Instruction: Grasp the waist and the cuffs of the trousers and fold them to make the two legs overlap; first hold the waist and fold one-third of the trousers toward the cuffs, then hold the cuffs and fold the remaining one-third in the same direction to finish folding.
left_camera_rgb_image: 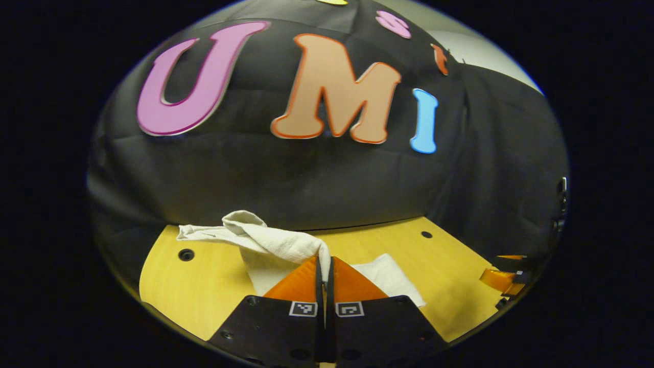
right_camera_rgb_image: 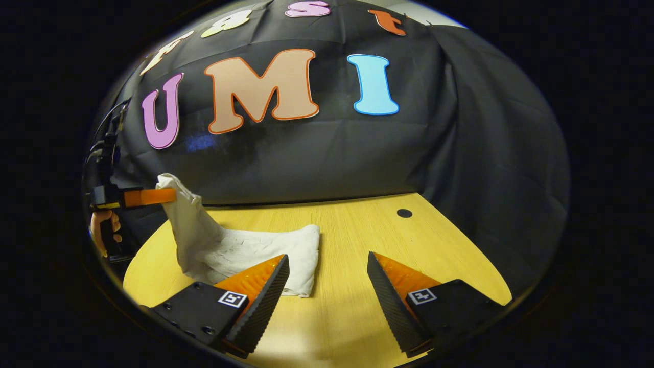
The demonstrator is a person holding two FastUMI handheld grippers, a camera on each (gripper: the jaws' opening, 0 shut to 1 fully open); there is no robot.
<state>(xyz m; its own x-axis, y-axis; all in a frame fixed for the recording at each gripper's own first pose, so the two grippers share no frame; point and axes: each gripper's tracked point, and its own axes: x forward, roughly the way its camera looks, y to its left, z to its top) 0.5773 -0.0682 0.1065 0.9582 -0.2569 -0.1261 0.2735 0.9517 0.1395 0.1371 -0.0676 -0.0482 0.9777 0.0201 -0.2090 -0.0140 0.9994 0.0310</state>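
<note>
In the left gripper view my left claw [left_camera_rgb_image: 324, 263] has its two fingers pressed together on a fold of the white trousers [left_camera_rgb_image: 276, 245], right at the fingertips. From that pinch the cloth rises slightly and trails away ahead and to the left, while another flat part lies on the yellow table [left_camera_rgb_image: 204, 286] just behind and to the right of the claw.

In the right gripper view my right claw [right_camera_rgb_image: 327, 263] stands wide apart with nothing between its fingers, low over the bare table [right_camera_rgb_image: 357, 230]. The trousers [right_camera_rgb_image: 240, 250] lie just ahead of its left finger, their near edge close beside that fingertip; I cannot tell whether they touch. Farther off to the left, the left claw [right_camera_rgb_image: 162, 196] lifts one end of the cloth into a peak, with a hand [right_camera_rgb_image: 104, 227] below it gripping the handle.
</note>
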